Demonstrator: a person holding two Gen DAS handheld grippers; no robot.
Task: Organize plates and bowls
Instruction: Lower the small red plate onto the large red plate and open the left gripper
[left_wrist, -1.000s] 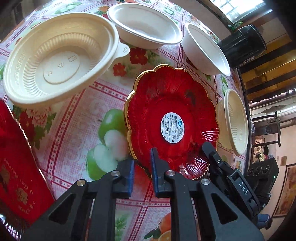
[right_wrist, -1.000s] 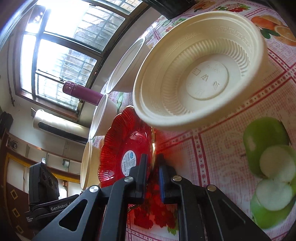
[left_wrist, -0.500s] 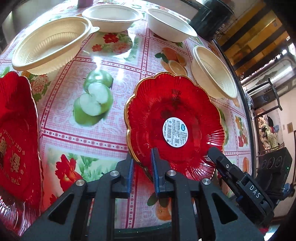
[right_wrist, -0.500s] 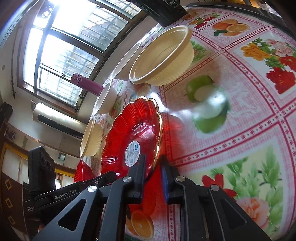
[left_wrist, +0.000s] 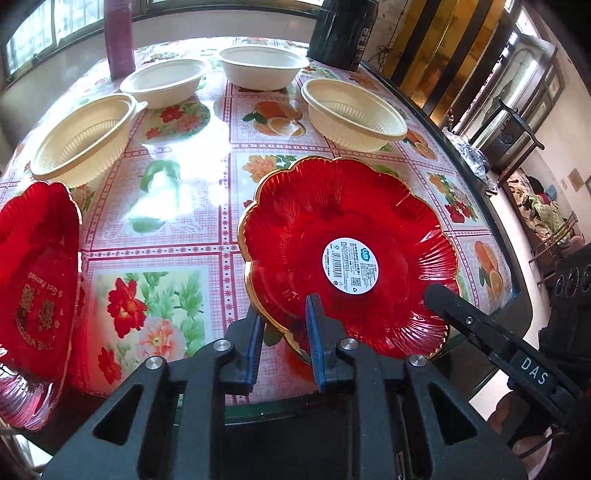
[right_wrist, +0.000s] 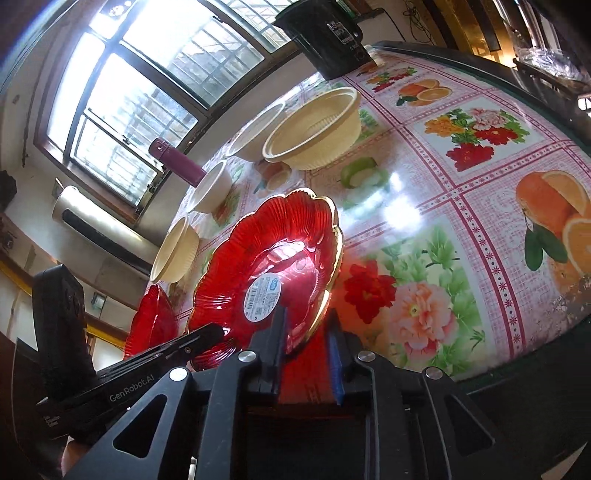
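A red glass plate (left_wrist: 332, 229) with a gold scalloped rim and a white sticker lies near the table's front edge, also in the right wrist view (right_wrist: 280, 236). My left gripper (left_wrist: 284, 347) straddles its near rim; the jaws are opening and the pads stand slightly off the rim. My right gripper (right_wrist: 306, 347) straddles the rim on the opposite side, its jaws likewise opening with the rim loose between them. A second red plate (left_wrist: 33, 258) with gold lettering lies at the left. Two cream ribbed bowls (left_wrist: 81, 136) (left_wrist: 354, 110) and two white bowls (left_wrist: 166, 77) (left_wrist: 262, 66) stand farther back.
A purple bottle (left_wrist: 118, 37) and a black container (left_wrist: 343, 29) stand at the table's far end by the window. The flowered tablecloth (left_wrist: 155, 295) shows between the two red plates. The table's dark curved edge (right_wrist: 517, 376) runs just beside the grippers.
Both grippers drew back with the red plate from among the bowls to the near table edge. Both pairs of jaws have widened around the rim.
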